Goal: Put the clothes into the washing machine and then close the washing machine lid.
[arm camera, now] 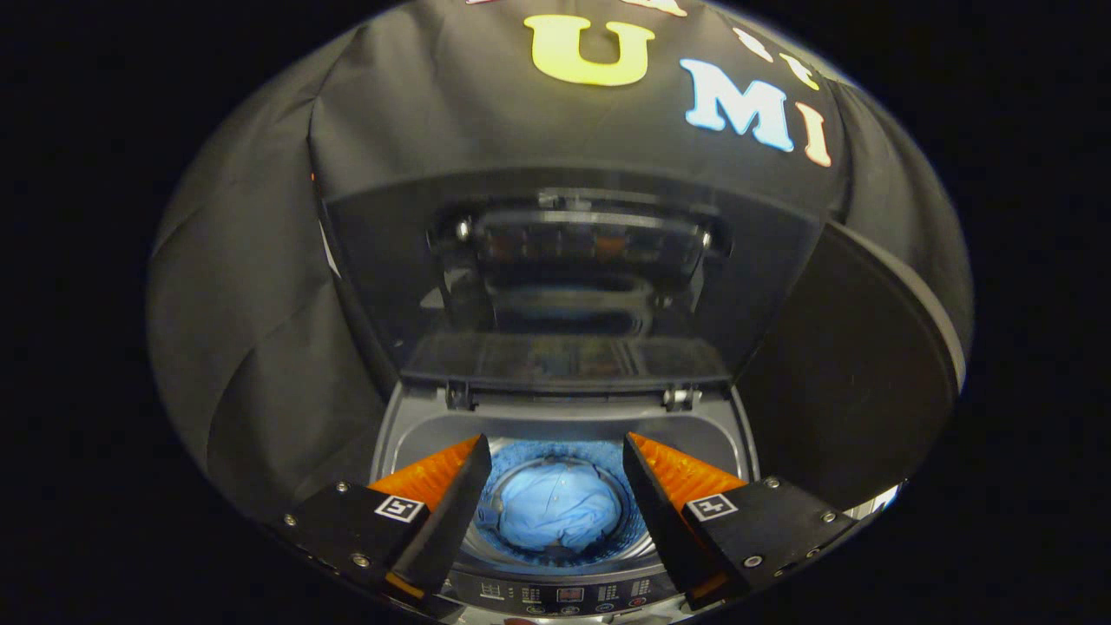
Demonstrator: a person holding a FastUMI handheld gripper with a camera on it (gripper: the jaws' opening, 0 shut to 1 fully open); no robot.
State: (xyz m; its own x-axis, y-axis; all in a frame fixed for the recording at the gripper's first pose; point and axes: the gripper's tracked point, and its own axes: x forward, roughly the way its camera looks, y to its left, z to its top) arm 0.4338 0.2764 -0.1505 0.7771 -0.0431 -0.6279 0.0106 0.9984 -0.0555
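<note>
One washing machine [392, 443] sits low in the middle of the frame, its single lid [564, 269] raised upright behind the round drum. One bundle of blue clothes [555, 508] lies at the bottom of the drum. The hand-held gripper [551, 460] hovers above the opening, its two fingers [434, 473] spread wide apart and holding nothing, with the clothes seen between them. A control panel [564, 596] runs along the machine's near edge.

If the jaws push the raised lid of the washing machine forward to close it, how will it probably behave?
The lid stands upright on two hinges behind the drum opening, so it would likely swing down rather than slide. It looks like a rigid, glossy panel, probably slippery and apt to drop once tipped. The gripper is open above the blue garment.
</note>
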